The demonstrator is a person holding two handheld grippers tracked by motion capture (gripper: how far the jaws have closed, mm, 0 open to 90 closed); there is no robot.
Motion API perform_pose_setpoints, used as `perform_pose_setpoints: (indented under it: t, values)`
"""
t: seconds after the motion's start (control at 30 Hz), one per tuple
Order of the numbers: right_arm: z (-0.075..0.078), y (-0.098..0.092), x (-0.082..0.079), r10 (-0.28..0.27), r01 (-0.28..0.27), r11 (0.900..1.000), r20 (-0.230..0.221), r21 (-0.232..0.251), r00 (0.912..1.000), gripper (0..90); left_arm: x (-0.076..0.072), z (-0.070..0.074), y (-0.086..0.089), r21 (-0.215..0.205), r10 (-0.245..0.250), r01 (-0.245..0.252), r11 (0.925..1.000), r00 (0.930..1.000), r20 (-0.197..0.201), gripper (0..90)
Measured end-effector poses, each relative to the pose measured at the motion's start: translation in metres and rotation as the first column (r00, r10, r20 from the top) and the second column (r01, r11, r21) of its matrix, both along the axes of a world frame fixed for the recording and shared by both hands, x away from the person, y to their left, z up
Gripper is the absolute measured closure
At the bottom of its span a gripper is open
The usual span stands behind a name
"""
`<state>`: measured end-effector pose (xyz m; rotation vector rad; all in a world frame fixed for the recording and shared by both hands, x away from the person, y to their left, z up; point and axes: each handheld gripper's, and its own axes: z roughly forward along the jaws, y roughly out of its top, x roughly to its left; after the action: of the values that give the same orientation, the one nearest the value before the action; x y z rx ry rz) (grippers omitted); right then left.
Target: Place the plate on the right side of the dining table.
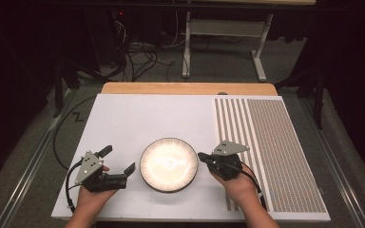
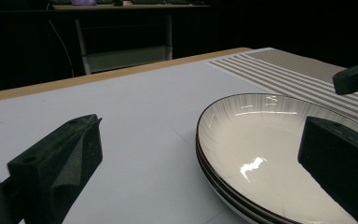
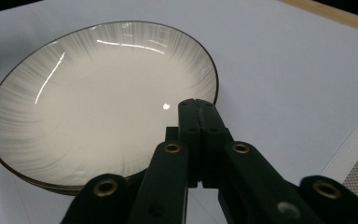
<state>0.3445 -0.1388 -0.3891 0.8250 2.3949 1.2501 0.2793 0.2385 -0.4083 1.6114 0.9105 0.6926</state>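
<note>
Right gripper (image 3: 196,105) jaws pressed together at plate (image 1: 168,164) rim, round stacked plates seemingly three, laid flat, hollow upward, left gripper (image 1: 119,160) spread wide beside them

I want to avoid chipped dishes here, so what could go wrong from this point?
The plates look stacked, so lifting the top one may drag or tilt the one below. The right gripper has its jaws shut at the rim; it could nudge the stack sideways on the white sheet. The left gripper, jaws wide open, might clip the rim when closing.
</note>
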Motion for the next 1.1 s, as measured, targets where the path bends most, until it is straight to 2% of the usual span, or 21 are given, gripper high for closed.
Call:
perform_pose_setpoints:
  t: [0.17, 0.5, 0.67, 1.1]
  values:
    - [-0.0043, 0.0026, 0.0010, 0.007, -0.008, 1.000, -0.023, -0.022, 0.9997, 90.0, 0.0001, -0.0001, -0.0001, -0.001, -0.002, 0.002, 1.0000, 1.0000, 0.000, 0.1]
    - [-0.0075, 0.0049, 0.0024, 0.012, -0.014, 0.998, -0.038, -0.058, 0.9992, 90.0, 0.0002, -0.0003, -0.0002, 0.004, -0.007, 0.007, 1.0000, 1.0000, 0.001, 0.0]
    - [-0.0077, 0.0079, 0.0019, 0.013, -0.015, 0.996, -0.028, -0.091, 0.9995, 90.0, 0.0001, 0.0001, 0.0001, 0.006, -0.004, 0.004, 1.0000, 1.0000, 0.005, 0.0]
    - [-0.0094, 0.0100, 0.0035, 0.019, -0.022, 0.993, -0.031, -0.113, 0.9993, 90.0, 0.0006, -0.0002, -0.0002, 0.005, -0.005, 0.005, 1.0000, 1.0000, 0.003, 0.0]
